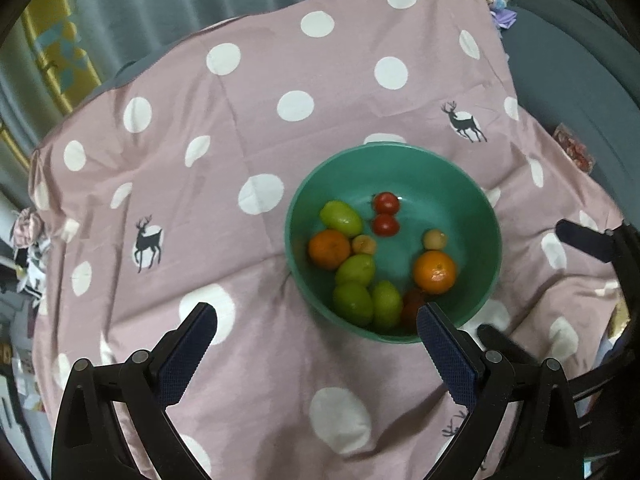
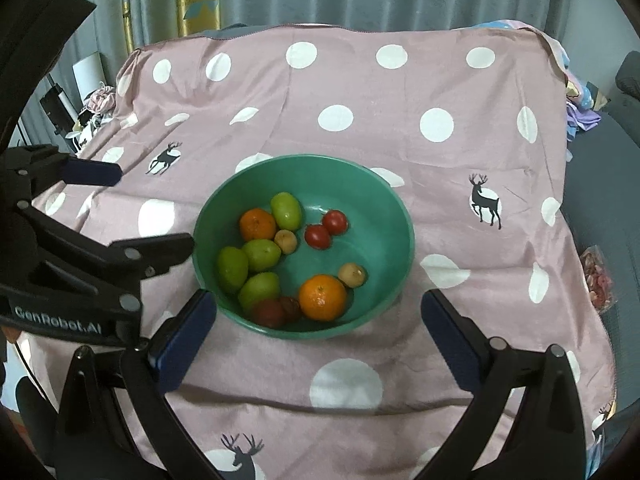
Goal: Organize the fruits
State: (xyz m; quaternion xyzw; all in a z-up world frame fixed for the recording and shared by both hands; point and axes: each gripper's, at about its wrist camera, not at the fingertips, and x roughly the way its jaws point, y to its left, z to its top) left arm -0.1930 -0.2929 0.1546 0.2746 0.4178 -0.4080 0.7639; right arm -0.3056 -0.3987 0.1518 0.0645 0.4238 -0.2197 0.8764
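Green bowl (image 2: 404, 216) on spotted cloth (image 2: 400, 92), all fruit gathered inside: oranges, green fruits, tomatoes; left gripper (image 1: 316, 322) and right gripper (image 2: 318, 312) both wide open, empty, apparently finished.

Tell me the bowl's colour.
The bowl is plain green, clearest in the right wrist view.

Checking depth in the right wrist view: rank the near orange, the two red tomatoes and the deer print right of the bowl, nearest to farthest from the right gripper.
1. Orange, bowl's near side.
2. Red tomatoes, bowl's middle.
3. Deer print, cloth, far right.
Right gripper is open.
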